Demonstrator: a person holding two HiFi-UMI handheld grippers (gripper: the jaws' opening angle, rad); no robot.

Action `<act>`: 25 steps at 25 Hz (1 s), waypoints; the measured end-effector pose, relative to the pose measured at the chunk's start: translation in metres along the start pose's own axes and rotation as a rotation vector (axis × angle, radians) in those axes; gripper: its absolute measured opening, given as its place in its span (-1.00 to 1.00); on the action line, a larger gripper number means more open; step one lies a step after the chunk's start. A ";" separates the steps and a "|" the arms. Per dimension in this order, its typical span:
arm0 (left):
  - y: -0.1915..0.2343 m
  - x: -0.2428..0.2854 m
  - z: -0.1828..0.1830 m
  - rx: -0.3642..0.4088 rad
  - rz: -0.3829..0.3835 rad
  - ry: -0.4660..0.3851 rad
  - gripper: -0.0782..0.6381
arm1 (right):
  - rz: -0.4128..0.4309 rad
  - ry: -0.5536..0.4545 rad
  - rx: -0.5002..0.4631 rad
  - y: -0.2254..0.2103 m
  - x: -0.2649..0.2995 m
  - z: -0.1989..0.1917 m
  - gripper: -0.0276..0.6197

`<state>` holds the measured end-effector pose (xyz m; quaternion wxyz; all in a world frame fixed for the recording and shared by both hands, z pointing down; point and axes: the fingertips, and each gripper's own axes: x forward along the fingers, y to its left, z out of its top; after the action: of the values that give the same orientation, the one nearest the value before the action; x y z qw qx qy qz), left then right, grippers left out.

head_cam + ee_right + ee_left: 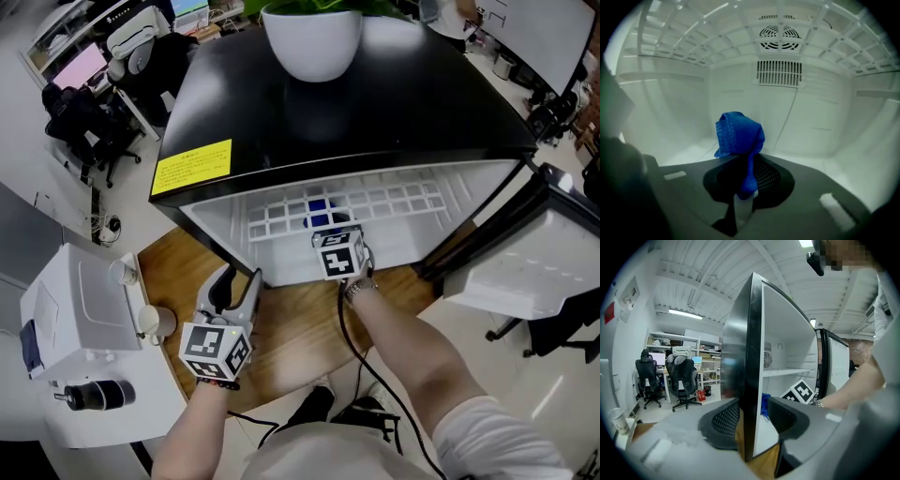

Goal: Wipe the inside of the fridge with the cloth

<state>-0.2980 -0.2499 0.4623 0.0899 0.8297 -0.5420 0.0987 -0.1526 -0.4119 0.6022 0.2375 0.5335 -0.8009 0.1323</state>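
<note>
A small black fridge (375, 112) stands open, its door (525, 258) swung out to the right. My right gripper (330, 232) reaches into the white inside, under the wire shelf (403, 199). It is shut on a blue cloth (738, 133), which bunches up above the jaws of the right gripper (747, 180), short of the back wall (820, 117). The cloth (321, 214) shows blue through the shelf. My left gripper (234, 281) is open outside, at the fridge's left front corner. In the left gripper view the left gripper (753, 420) has the black side wall (743, 357) between its jaws.
A white plant pot (314, 37) sits on the fridge top, and a yellow label (192, 167) is at its left edge. A white machine (70, 314) and paper cups (155, 321) stand on a counter at the left. Office chairs (679, 376) are beyond. Wooden floor (291, 333) lies below.
</note>
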 end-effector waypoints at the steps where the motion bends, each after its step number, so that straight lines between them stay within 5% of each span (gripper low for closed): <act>1: 0.000 0.000 0.000 -0.001 0.002 0.000 -0.25 | -0.009 0.006 0.005 -0.006 -0.001 -0.002 -0.80; 25: 0.001 0.000 -0.001 0.001 0.018 0.008 -0.25 | -0.243 0.037 0.060 -0.139 -0.040 -0.026 -0.80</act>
<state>-0.2984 -0.2503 0.4630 0.0905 0.8244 -0.5492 0.1031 -0.0061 -0.4229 0.5971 0.2504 0.6311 -0.7215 0.1361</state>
